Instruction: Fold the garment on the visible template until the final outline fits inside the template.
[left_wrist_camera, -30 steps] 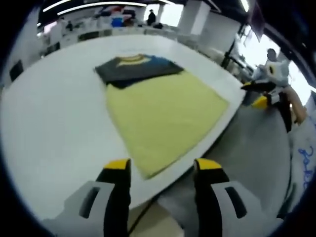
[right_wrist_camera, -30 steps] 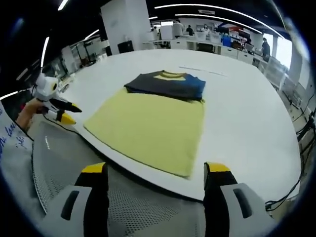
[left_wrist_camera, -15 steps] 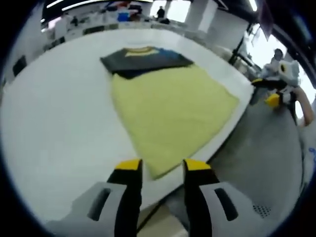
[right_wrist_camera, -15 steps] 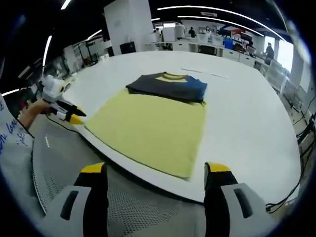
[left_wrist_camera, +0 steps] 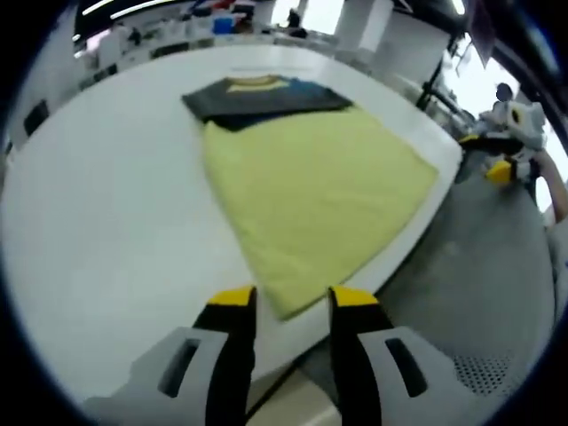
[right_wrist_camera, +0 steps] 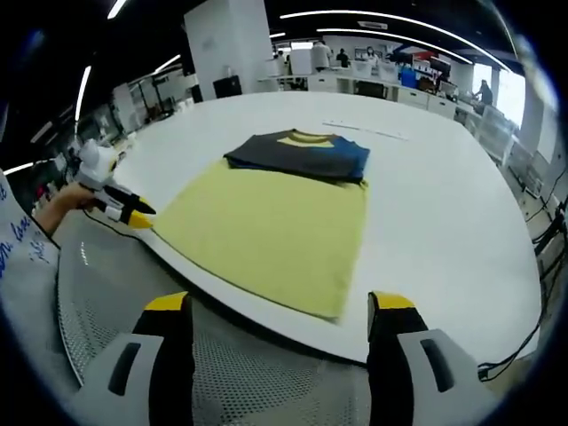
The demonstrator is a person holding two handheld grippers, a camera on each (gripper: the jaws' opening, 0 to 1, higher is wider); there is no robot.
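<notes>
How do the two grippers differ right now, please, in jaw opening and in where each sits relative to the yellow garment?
The left gripper has its jaws fairly close together, while the right gripper has its jaws wide apart. The left gripper's tips sit either side of the yellow garment's near corner at the table edge; the right gripper is off the table, short of the garment. Both have yellow tips and hold nothing.

Your wide white table [right_wrist_camera: 444, 204] carries the work at centre frame, and a grey mesh chair back [right_wrist_camera: 266, 373] sits at 6 o'clock in the right gripper view. Behind, at 12 o'clock, a white pillar [right_wrist_camera: 226, 44], ceiling light strips [right_wrist_camera: 373, 13] and rows of cluttered desks [right_wrist_camera: 390, 84].
</notes>
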